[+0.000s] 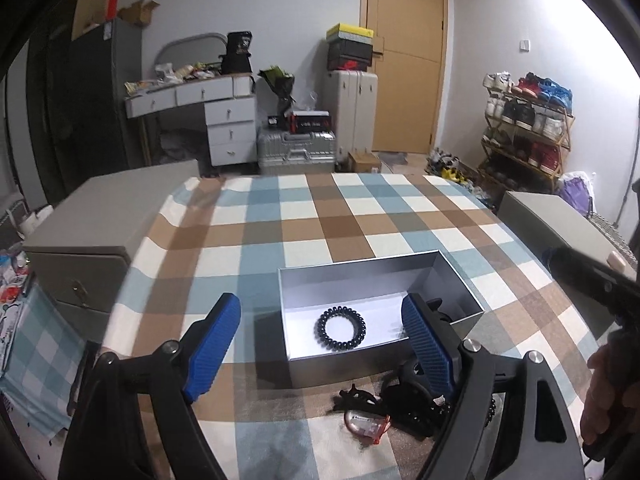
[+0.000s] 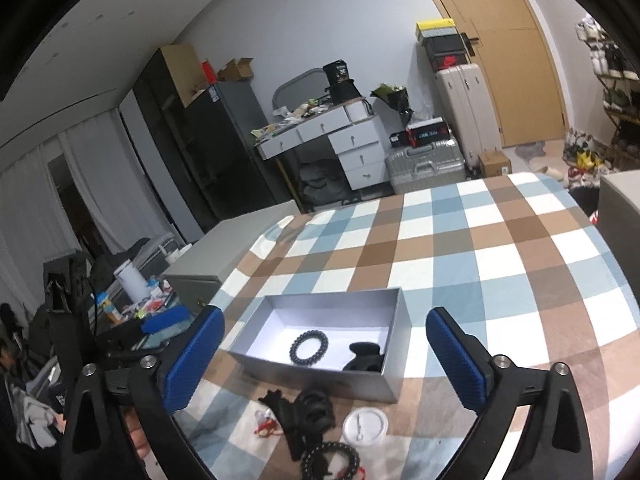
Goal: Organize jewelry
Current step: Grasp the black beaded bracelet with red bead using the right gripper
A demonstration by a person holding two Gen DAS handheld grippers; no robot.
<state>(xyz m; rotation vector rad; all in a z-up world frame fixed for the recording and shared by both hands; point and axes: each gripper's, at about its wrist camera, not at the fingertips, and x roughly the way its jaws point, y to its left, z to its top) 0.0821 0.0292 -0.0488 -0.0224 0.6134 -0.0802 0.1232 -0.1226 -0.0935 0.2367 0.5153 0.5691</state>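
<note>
So the grey box (image 1: 384, 280) sits open on the checked tablecloth (image 1: 360, 216), pretty much dead centre in both wrist views; inside it there's a black coil bracelet (image 1: 341, 325) lying flat on the white floor, and in the right wrist view a black clip-looking thing (image 2: 362, 357) sits at about 3 o'clock from it, near the box's right wall; the left gripper (image 1: 320, 348) has its blue pads spread well apart with nothing between them; same deal with the right gripper (image 2: 324, 356), jaws as wide as they go, nothing pinched; the leftover pile is outside the box at 6 o'clock from it, just beside the near wall: a black tangle of hair ties (image 2: 308, 408), a beaded bracelet (image 2: 330, 458), a little round white case (image 2: 365, 424) and something small and red (image 2: 266, 426); can't tell what the red bit is.
</note>
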